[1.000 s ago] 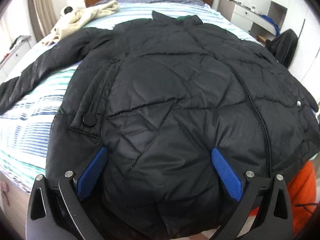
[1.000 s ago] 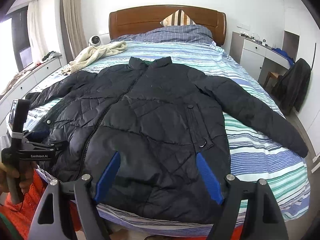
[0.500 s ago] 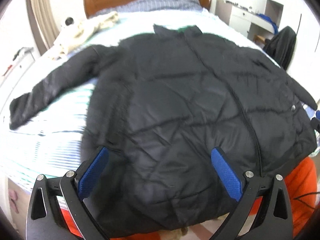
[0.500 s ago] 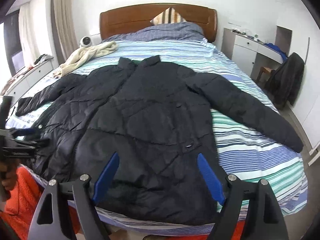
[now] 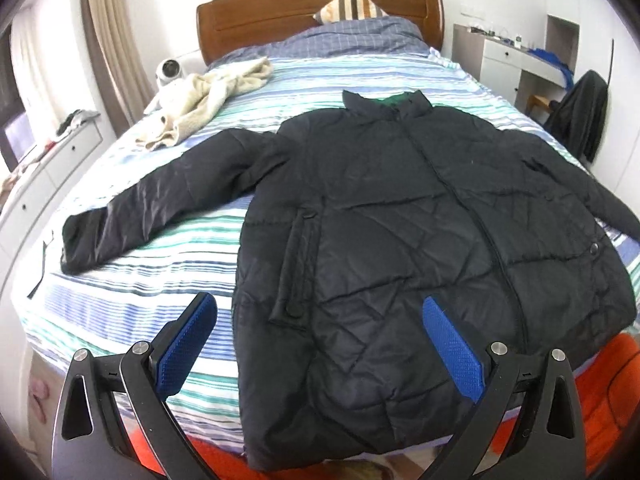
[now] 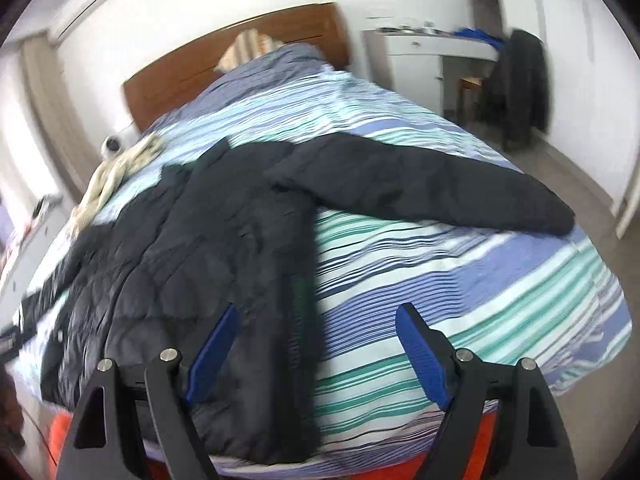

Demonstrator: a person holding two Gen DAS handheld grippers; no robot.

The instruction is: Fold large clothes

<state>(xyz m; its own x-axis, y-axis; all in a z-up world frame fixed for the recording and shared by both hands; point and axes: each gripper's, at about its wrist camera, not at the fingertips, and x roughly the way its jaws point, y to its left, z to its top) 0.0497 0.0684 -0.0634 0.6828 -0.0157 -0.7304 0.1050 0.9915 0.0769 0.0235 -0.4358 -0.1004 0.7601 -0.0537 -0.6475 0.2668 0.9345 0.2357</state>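
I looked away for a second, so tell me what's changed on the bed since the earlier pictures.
Both grippers shifted: the left gripper pulled up and back, the right gripper swung toward the jacket's right sleeve side and rolled. Nothing was grasped or released. The jacket lies spread flat as before, both grippers open.

On the bed [image 5: 132,280]: one black jacket [image 5: 400,240], one cream garment [image 5: 200,96], one striped pillow [image 5: 352,4]. Beside the bed: one dark hanging coat [image 5: 580,116]. Two grippers.
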